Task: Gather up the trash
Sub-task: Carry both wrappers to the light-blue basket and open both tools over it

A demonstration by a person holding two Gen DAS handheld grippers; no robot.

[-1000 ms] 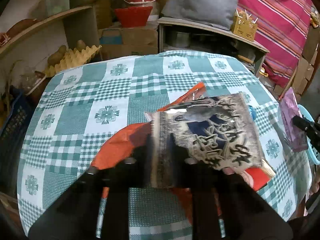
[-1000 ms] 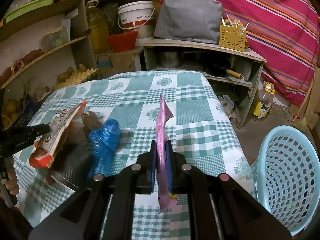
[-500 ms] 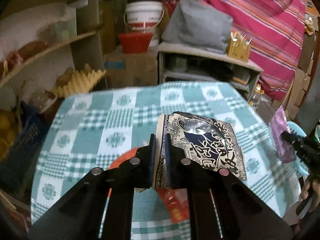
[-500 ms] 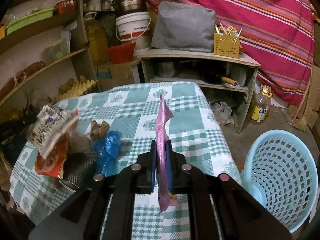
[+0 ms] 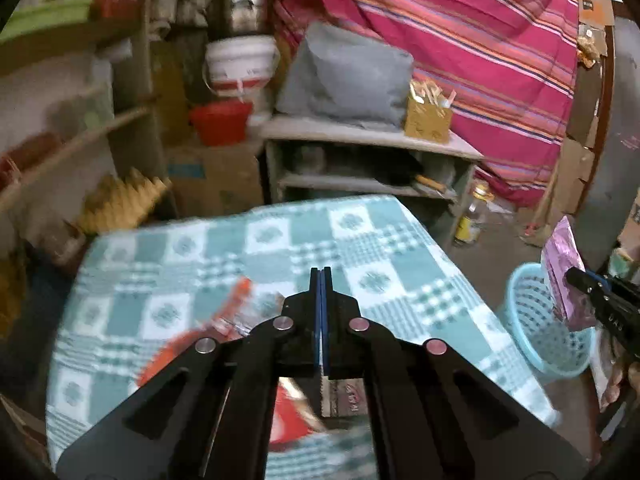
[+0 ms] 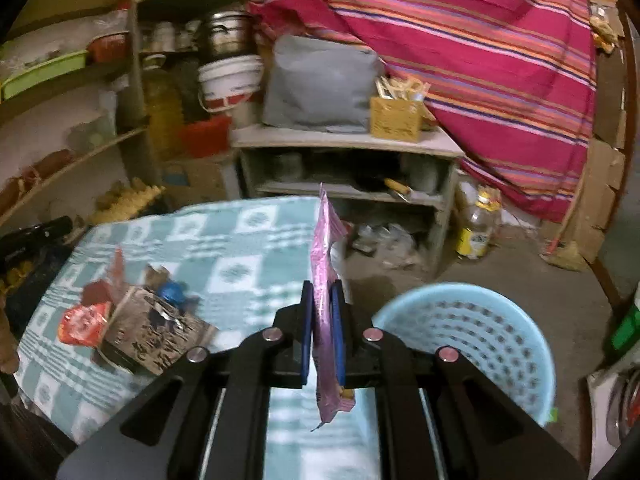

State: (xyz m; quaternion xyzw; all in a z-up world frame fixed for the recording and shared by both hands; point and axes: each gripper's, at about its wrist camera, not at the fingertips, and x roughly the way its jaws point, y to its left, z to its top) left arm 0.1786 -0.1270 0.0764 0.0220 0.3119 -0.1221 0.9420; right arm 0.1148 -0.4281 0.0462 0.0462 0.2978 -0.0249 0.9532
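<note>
My right gripper is shut on a pink wrapper, held upright over the table's right edge, beside the light blue basket. It also shows in the left wrist view with the pink wrapper above the basket. My left gripper is shut with nothing between the fingertips. The silver and black wrapper lies on the table over a red wrapper; a corner of it shows under my left gripper. A blue crumpled bag lies behind it.
The table carries a green checked cloth. A grey shelf unit stands behind it, with a bottle on the floor. Wooden shelves stand at the left. A striped red cloth hangs at the back right.
My left gripper has let go of the silver and black wrapper, which now lies on the table, and has risen. My right gripper has carried the pink wrapper right, closer to the basket.
</note>
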